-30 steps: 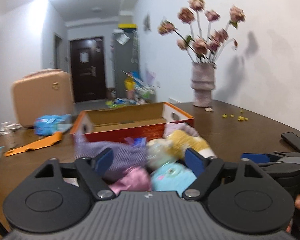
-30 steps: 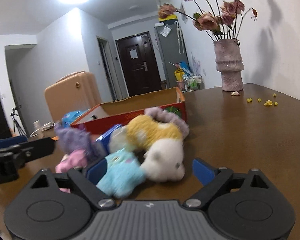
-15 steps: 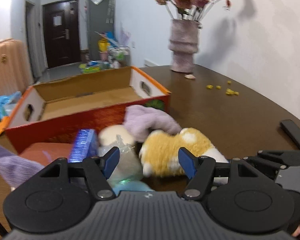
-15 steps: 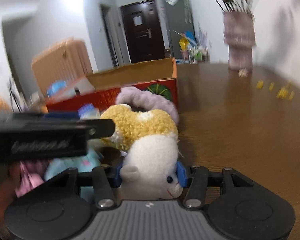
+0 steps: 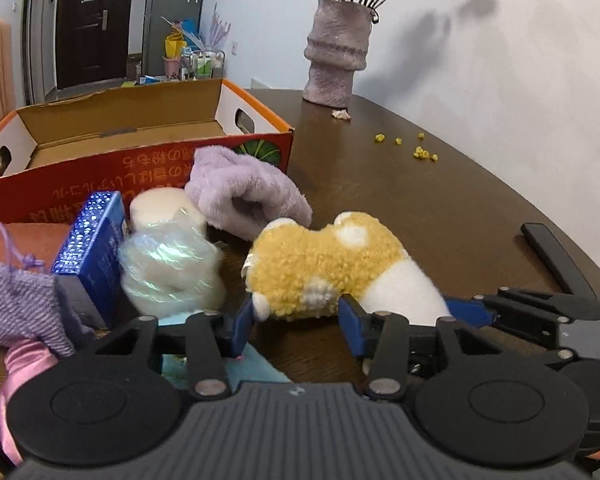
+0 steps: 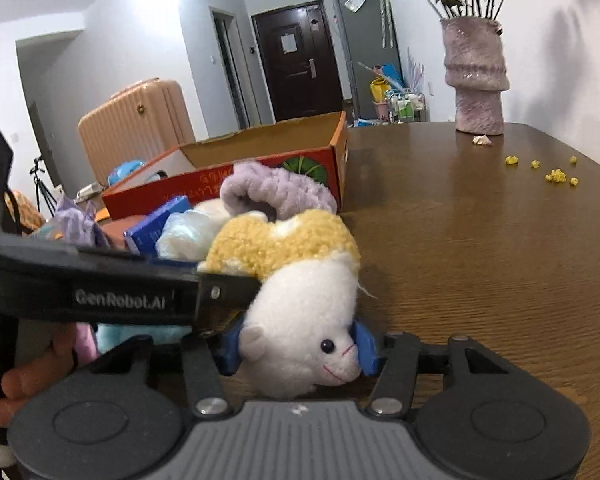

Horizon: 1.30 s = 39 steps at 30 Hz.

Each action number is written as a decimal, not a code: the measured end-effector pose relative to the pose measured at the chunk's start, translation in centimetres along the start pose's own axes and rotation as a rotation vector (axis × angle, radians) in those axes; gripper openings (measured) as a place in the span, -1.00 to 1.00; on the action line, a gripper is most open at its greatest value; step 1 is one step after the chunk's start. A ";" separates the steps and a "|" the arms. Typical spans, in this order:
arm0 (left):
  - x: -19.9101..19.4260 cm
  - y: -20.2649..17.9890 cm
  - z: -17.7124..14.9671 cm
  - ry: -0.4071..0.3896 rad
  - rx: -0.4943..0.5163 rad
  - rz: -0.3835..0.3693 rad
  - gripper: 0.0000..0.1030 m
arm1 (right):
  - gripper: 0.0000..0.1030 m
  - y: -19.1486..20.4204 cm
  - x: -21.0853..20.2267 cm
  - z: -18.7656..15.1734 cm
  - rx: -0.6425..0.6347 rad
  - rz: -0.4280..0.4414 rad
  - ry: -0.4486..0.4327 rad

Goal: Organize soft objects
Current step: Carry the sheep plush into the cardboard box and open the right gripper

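Observation:
A yellow-and-white plush toy (image 5: 332, 264) lies on the brown table (image 5: 440, 208) in front of an open orange cardboard box (image 5: 112, 136). My left gripper (image 5: 296, 322) is shut on the toy's yellow rear end. My right gripper (image 6: 298, 346) is shut on the toy's white head (image 6: 300, 328). Beside it lie a lilac fluffy piece (image 5: 244, 192), a white wrapped bundle (image 5: 168, 260), a blue sparkly box (image 5: 92, 252), a purple knit pouch (image 5: 16, 300) and a pink item (image 5: 16, 364). The left gripper's body (image 6: 100, 288) crosses the right wrist view.
A pink vase with dried flowers (image 5: 336, 52) stands at the back of the table, with yellow crumbs (image 5: 420, 152) near it. A peach suitcase (image 6: 136, 124) stands on the floor beyond. The table's right side (image 6: 500, 260) is bare wood.
Both grippers have moved in and closed on the plush toy, the right on its head, the left on its yellow end. The left view has dropped lower and closer.

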<state>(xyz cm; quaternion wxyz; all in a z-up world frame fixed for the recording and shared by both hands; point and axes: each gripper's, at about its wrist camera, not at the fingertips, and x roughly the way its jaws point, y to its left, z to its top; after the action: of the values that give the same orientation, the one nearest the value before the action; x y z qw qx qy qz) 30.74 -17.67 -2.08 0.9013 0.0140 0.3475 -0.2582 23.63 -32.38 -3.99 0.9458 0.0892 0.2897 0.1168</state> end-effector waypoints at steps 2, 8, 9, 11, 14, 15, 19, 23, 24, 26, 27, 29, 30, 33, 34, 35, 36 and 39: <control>-1.2 -0.2 0.2 -0.034 0.001 -0.003 -0.11 | 0.00 0.2 -0.8 0.3 -0.012 0.006 -0.022; -5.1 -0.5 3.4 -0.150 0.031 0.011 -0.11 | 0.00 1.5 -3.3 4.0 -0.059 0.033 -0.115; -5.5 -0.1 4.5 -0.162 0.032 0.011 -0.11 | 0.00 1.8 -3.3 5.3 -0.079 0.039 -0.131; -5.8 1.0 7.2 -0.171 0.036 0.007 -0.08 | 0.00 2.2 -2.6 7.9 -0.102 0.049 -0.144; -4.1 4.0 12.1 -0.158 0.018 0.000 -0.08 | 0.00 2.3 0.7 12.6 -0.119 0.069 -0.145; -3.0 5.3 13.7 -0.147 -0.003 0.001 -0.08 | 0.00 2.1 2.4 14.2 -0.109 0.077 -0.137; 3.4 9.9 19.0 -0.098 -0.039 0.024 -0.10 | 0.00 1.2 9.9 19.6 -0.067 0.064 -0.074; 9.5 13.7 21.5 -0.035 -0.116 0.049 -0.10 | 0.00 0.9 17.4 22.6 -0.095 -0.011 0.000; 10.8 14.2 21.7 -0.026 -0.120 0.067 -0.11 | -0.01 0.6 19.2 23.0 -0.093 -0.026 0.020; 12.6 15.5 21.7 0.000 -0.159 0.092 -0.12 | -0.01 0.1 21.8 23.2 -0.057 -0.025 0.073; 13.3 15.7 21.6 0.015 -0.169 0.100 -0.12 | -0.01 0.0 22.8 23.2 -0.057 -0.030 0.093; 13.5 16.3 20.9 0.026 -0.167 0.108 -0.09 | -0.01 0.5 24.0 23.0 -0.095 -0.075 0.116; 13.5 16.2 20.7 0.028 -0.156 0.113 -0.08 | 0.01 0.7 24.4 22.8 -0.115 -0.091 0.123; 13.3 16.2 20.5 0.032 -0.130 0.146 0.05 | 0.04 1.2 24.8 22.4 -0.153 -0.121 0.116; 13.1 16.0 20.4 0.030 -0.124 0.164 0.06 | 0.06 1.5 24.7 22.3 -0.167 -0.139 0.114; 12.8 15.9 20.3 0.020 -0.116 0.171 0.07 | 0.11 1.8 24.5 22.2 -0.177 -0.161 0.108; 12.4 15.6 20.5 0.012 -0.109 0.174 0.08 | 0.13 1.9 24.3 22.1 -0.187 -0.166 0.106; 10.6 15.3 20.9 -0.018 -0.107 0.188 0.10 | 0.14 2.6 23.3 22.3 -0.202 -0.173 0.089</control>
<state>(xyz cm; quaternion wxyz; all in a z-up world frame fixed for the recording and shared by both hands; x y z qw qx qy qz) 57.54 -13.51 4.71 0.9242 -0.0039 0.3497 -0.1536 54.61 -25.82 2.60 0.9427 -0.0368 0.3247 0.0670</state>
